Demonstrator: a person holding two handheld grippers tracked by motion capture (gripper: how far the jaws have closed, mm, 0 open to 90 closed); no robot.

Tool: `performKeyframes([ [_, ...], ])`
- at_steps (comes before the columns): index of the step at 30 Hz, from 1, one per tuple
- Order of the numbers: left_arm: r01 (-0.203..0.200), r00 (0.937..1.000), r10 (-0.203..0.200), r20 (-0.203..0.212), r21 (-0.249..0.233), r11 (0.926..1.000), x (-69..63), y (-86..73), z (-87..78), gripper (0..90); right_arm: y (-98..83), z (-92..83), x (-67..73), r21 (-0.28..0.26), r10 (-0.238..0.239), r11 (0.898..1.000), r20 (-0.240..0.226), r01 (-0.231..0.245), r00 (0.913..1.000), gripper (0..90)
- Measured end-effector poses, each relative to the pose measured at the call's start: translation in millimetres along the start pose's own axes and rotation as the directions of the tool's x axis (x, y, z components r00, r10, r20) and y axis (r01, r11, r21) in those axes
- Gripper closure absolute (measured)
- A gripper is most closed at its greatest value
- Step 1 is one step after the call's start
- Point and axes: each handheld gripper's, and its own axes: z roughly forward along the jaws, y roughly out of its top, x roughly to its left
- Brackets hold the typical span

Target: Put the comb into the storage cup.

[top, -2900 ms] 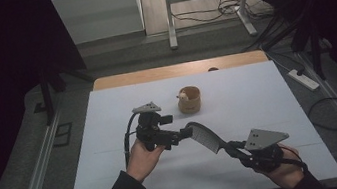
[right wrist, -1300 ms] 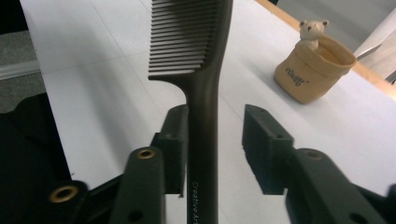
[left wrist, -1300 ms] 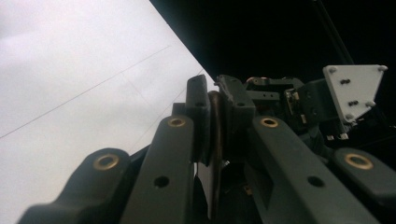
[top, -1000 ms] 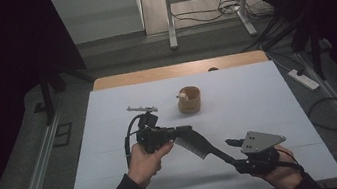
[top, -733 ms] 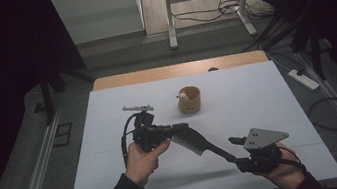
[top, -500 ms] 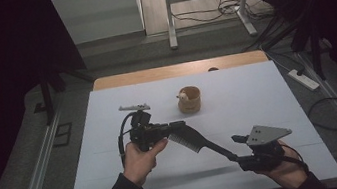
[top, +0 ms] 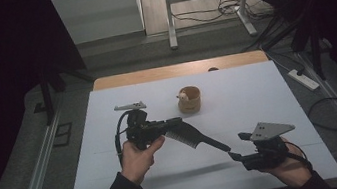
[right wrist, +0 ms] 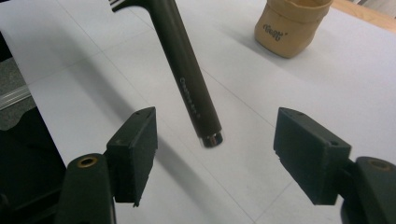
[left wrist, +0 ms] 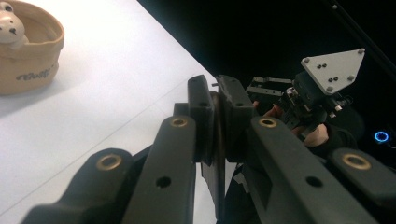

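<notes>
A black comb (top: 196,138) hangs above the white table (top: 258,96), slanting from upper left to lower right. My left gripper (top: 173,122) is shut on its toothed end; in the left gripper view both pads (left wrist: 201,114) squeeze the thin comb (left wrist: 217,179). My right gripper (top: 237,147) is at the handle's tip, and its jaws have just been opening. In the right gripper view the handle (right wrist: 187,74) ends between the wide-apart pads (right wrist: 135,135) of that gripper (right wrist: 217,140) and touches neither.
A tan cup (top: 189,100) with a small animal figure in it stands at mid-table, also seen as the cup (left wrist: 28,51) and the cup (right wrist: 292,28). A wooden edge (top: 178,69) runs behind the white top. A power strip (top: 304,79) lies on the floor at right.
The right gripper's jaws have come off the comb handle and spread. The left hand has drawn the comb slightly left and away, and its grey top plate has tipped away from the camera.
</notes>
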Motion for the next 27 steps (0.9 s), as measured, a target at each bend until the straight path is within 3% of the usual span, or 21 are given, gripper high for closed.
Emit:
performKeyframes([
  [10,-0.069,0.996,0.069,-0.057,0.001,0.9976,-9.3,6.1,-1.0,84.2,-4.0,-2.2,-8.4,0.013,0.037,0.999,0.0,-0.037,0.9993,20.2],
  [27,-0.125,0.9855,0.118,-0.122,-0.056,0.9906,-7.8,23.1,-11.4,84.2,-14.6,-10.2,-19.4,0.054,0.08,0.995,0.025,-0.081,0.9965,8.2],
])
